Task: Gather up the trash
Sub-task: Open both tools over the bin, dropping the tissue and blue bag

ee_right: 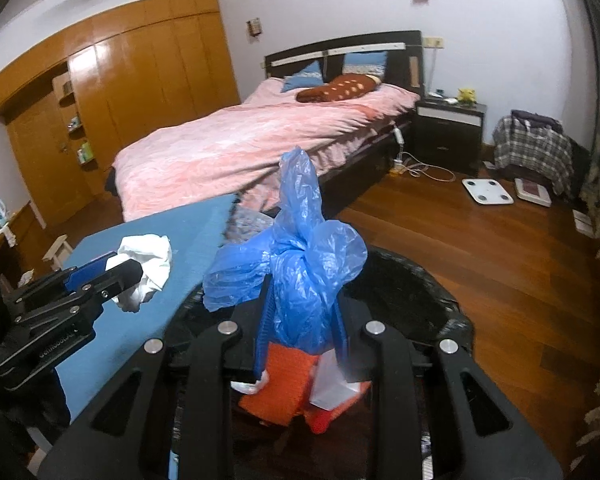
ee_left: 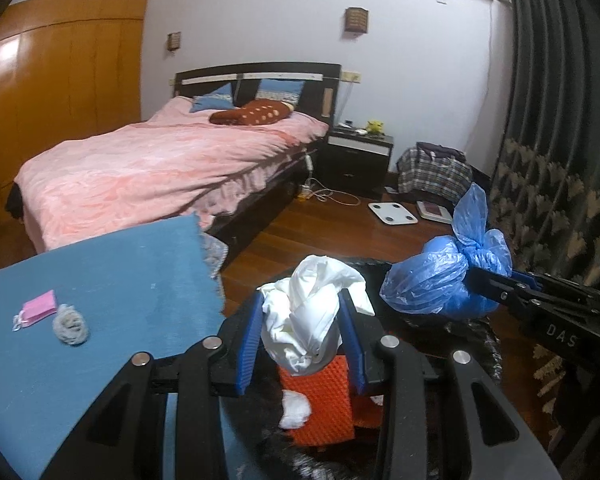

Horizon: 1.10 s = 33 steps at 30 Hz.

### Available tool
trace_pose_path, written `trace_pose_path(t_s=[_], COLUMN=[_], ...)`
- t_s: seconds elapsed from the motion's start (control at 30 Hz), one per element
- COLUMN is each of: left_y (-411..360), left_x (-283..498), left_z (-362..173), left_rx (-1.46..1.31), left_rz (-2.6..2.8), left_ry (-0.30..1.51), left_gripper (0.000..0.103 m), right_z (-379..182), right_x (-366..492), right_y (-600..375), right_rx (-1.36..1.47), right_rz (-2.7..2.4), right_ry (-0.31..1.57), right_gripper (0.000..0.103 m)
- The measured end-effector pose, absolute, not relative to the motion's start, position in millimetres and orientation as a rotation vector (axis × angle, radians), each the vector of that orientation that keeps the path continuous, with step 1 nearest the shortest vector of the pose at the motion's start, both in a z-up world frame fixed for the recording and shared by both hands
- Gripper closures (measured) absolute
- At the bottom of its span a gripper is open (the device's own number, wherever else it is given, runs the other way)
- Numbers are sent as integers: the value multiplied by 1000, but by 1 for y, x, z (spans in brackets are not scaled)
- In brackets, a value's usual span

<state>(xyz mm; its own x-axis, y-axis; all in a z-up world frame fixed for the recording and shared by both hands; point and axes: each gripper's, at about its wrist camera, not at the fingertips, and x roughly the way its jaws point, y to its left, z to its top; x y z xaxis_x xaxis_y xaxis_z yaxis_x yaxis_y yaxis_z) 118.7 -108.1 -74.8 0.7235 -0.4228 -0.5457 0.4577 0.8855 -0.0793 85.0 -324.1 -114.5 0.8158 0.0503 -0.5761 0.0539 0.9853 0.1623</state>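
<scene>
My left gripper is shut on a crumpled white plastic bag, held above a black-lined trash bin. Orange foam pieces and a white tissue wad lie in the bin. My right gripper reaches in from the right, shut on a knotted blue plastic bag. In the right wrist view the right gripper pinches the blue bag over the bin. The left gripper with the white bag is at the left.
A blue-topped table beside the bin carries a pink packet and a grey wad. Beyond are a pink-covered bed, a dark nightstand, a white scale on the wood floor, and patterned curtains.
</scene>
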Motion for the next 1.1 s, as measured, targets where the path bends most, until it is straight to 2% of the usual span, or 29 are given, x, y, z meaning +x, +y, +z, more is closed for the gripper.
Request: trace_pose_path(t_s=[0.2, 0.33, 0.4, 0.5, 0.57, 0.6, 0.67, 0.9, 1.1], left_y=[-133, -142, -142, -142, -138, -136, -130, -100, -61], left_x=[124, 131, 132, 133, 134, 134, 134, 128, 128], left_z=[-87, -90, -89, -86, -86, -86, -85, -80, -78], left_rx=[79, 69, 68, 55, 54, 52, 42, 26, -3], left_rz=[-523, -556, -557, -554, -539, -533, -522, -466, -382], left_ry=[606, 629, 632, 626, 623, 623, 621, 598, 598], left_gripper=[64, 52, 43, 35, 27, 22, 20, 8, 6], right_z=[-128, -136, -139, -141, -142, -142, -140, -130, -125], right_x=[84, 90, 91, 90, 89, 88, 87, 87, 96], right_y=[-341, -344, -346, -345, -345, -344, -343, -328, -307], right_rx=[193, 185, 184, 180, 180, 182, 186, 180, 176], right_rz=[-44, -54, -62, -69, -76, -77, -74, -38, 5], right_ry=[642, 671, 672, 670, 666, 662, 656, 635, 641], right_gripper=[77, 70, 60, 47, 31, 27, 12, 9, 7])
